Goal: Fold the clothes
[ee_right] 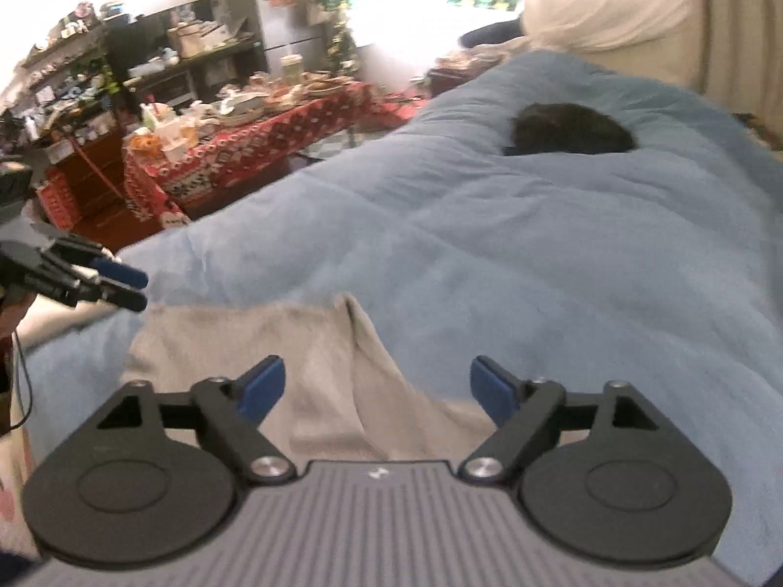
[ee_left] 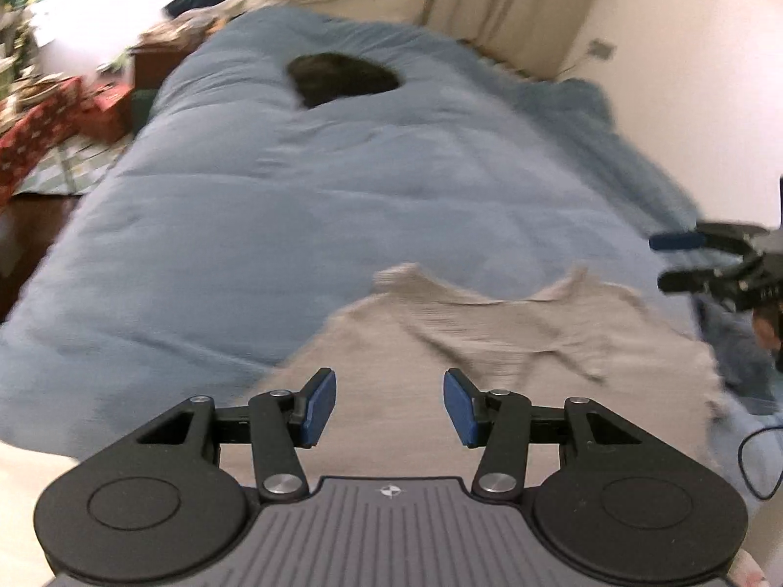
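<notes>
Bedding fills both views: a blue duvet (ee_left: 303, 186) is spread over the bed, and a grey knitted garment (ee_left: 489, 342) is laid on its near end. In the left wrist view the garment is seen from 6 o'clock up towards the centre, with two corners raised at about 12 and 1 o'clock of the left gripper (ee_left: 390, 406). The left gripper's jaws are held wide apart above the cloth, blue pads (ee_left: 318, 406) facing each other, nothing between them. The right gripper (ee_left: 680, 261) is caught at 3 o'clock of that view, over the duvet's edge; its jaws appear parted, empty.

From the right wrist view, the garment (ee_right: 235, 342) is spread from 6 towards 9 o'clock, one folded ridge running up to the centre. The right gripper (ee_right: 377, 391) is poised over it, jaws wide, nothing gripped. The left gripper (ee_right: 122, 283) is seen at 9 o'clock, just beyond the garment's far corner. A dark object (ee_right: 572, 129) is sunk into the duvet at 1 o'clock; what it is cannot be told. A cluttered bench with a red patterned cloth (ee_right: 235, 156) is seen at 10 o'clock, well apart from the bed. Motion blur softens the fabric edges.
</notes>
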